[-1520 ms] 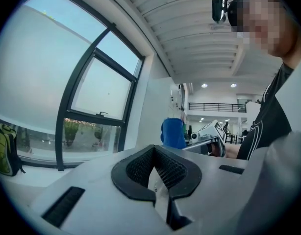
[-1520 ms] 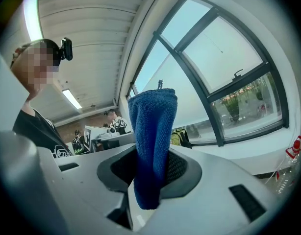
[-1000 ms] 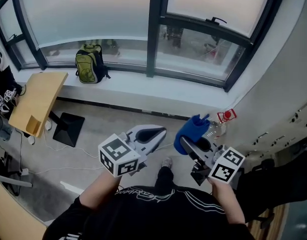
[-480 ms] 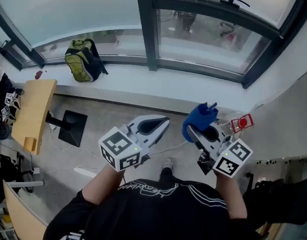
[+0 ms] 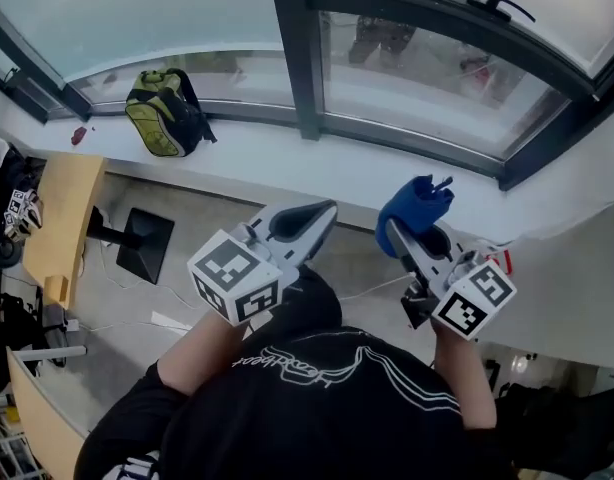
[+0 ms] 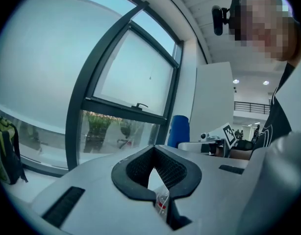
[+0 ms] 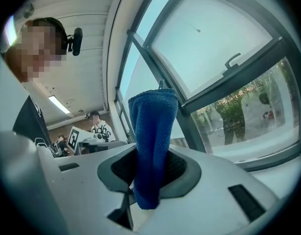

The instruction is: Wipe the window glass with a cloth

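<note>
Blue cloth [image 5: 415, 211] clamped in right gripper [image 5: 405, 236], bunched, terry pile, folded end standing clear of jaws. We found both forearms extended before torso. Right gripper pointed toward window glass [image 5: 427, 83], cloth over windowsill [image 5: 287, 163]. Left gripper [image 5: 309, 220] alongside, jaws together, empty.

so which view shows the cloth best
The right gripper view: the cloth fills the middle, upright and blue, clamped between the jaws of the right gripper. The head view shows it as a small bunch at that gripper's tip. The left gripper view shows only a blue strip beside the window frame.
</note>
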`<action>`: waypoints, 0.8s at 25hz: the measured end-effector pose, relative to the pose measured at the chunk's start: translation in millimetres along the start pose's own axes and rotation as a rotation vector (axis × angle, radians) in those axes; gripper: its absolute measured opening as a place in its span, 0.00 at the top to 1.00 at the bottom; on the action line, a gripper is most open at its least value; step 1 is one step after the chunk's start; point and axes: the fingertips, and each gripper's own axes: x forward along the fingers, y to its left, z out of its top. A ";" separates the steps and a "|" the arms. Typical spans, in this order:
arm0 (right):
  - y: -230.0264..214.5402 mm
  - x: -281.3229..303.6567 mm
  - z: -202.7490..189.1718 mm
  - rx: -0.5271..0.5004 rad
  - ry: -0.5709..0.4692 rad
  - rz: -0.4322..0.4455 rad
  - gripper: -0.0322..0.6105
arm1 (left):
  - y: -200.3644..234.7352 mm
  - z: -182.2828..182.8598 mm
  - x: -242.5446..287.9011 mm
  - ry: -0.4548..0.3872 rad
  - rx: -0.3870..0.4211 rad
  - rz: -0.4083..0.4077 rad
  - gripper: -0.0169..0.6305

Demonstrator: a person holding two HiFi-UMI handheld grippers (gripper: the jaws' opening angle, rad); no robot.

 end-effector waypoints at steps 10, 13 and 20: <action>-97.6 53.7 6.7 -0.049 0.005 -0.120 0.81 | 84.8 -8.2 85.8 -0.005 -0.002 -0.022 0.97; -134.5 90.1 6.9 -0.049 0.035 -0.130 0.81 | 128.4 -9.7 113.1 -0.006 -0.018 -0.012 0.97; -211.8 203.2 17.7 -0.071 0.093 -0.090 0.81 | 238.7 -14.1 172.1 0.021 -0.069 0.011 0.97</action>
